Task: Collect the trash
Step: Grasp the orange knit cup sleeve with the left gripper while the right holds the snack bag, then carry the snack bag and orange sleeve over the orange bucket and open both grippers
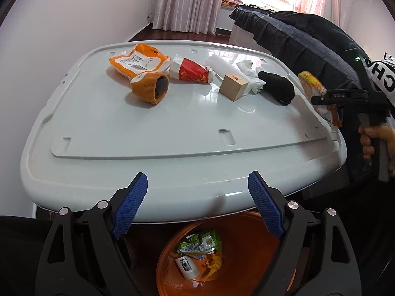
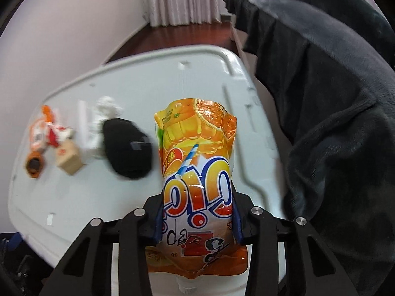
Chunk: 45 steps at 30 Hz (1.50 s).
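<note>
Tongs on the right (image 2: 197, 219) are clenched on an orange drink pouch (image 2: 197, 162), which is held up in the air over the right side of the white worktop (image 2: 138, 79). Tongs on the left (image 1: 197, 204) are spread wide with nothing between them, just past the near edge of the worktop and above an orange bin (image 1: 246, 236) on the floor, where a green wrapper (image 1: 200, 243) and a small white bottle (image 1: 186, 266) are already lying. The pouch is smooth and floppy, so it could be squeezed out or slip down if the grip is loosened too soon, and then it would be dropped on the floor beside the bin. Only its lower half is pinched, so the top could flop about if it is swung fast. A dark blanket (image 2: 321, 98) hangs close on the right, and the pouch could be caught on it. More things are left on the worktop: a black sock (image 1: 277, 86), a crumpled tissue (image 1: 249, 74), a small cardboard box (image 1: 233, 86), a red paper cup (image 1: 191, 71) and an orange packet (image 1: 139, 60). These could be knocked off if the pouch is carried low across them.
</note>
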### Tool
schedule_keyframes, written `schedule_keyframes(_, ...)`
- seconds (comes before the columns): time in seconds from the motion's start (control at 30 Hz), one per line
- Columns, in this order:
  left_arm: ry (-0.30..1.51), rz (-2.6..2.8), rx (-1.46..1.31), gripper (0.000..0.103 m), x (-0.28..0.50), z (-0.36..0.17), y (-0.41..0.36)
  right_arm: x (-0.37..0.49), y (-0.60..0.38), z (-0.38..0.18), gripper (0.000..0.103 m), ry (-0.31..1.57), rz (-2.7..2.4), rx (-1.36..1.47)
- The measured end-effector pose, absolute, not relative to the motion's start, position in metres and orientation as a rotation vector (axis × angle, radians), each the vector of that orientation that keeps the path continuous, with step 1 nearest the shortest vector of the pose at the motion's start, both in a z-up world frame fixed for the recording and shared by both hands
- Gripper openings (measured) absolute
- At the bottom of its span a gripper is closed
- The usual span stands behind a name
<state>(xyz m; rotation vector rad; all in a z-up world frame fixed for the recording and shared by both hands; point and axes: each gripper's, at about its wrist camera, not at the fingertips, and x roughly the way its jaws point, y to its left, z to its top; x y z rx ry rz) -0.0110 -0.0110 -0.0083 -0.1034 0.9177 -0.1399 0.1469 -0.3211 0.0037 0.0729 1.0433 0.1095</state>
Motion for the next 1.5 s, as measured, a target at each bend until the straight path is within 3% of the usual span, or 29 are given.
schedule_keyframes(0.4,0.919,-0.042,-0.122,0.082,0.065,0.005,0.013,0.107,-0.280,0.013,0.041,0.954,0.189,0.121)
schedule_keyframes(0.97,1.037,0.072,-0.076,0.081,0.162,-0.035,0.019,0.111,-0.284,0.017,0.042,0.932,0.221,0.148)
schedule_keyframes(1.03,1.024,0.086,0.013,0.075,0.161,-0.038,0.008,0.111,-0.283,0.016,0.042,0.933,0.223,0.146)
schedule_keyframes(1.07,1.012,0.060,0.005,0.055,0.160,-0.036,0.006,0.111,-0.283,0.016,0.042,0.934,0.223,0.145)
schedule_keyframes(1.17,0.994,0.072,0.029,0.039,0.158,-0.036,0.004,0.111,-0.282,0.016,0.042,0.934,0.226,0.142)
schedule_keyframes(1.3,0.983,0.078,0.012,0.033,0.151,-0.034,0.008,0.111,-0.281,0.016,0.042,0.936,0.223,0.143)
schedule_keyframes(1.5,0.973,0.084,0.002,0.032,0.134,-0.030,0.004,0.110,-0.280,0.014,0.042,0.939,0.221,0.135)
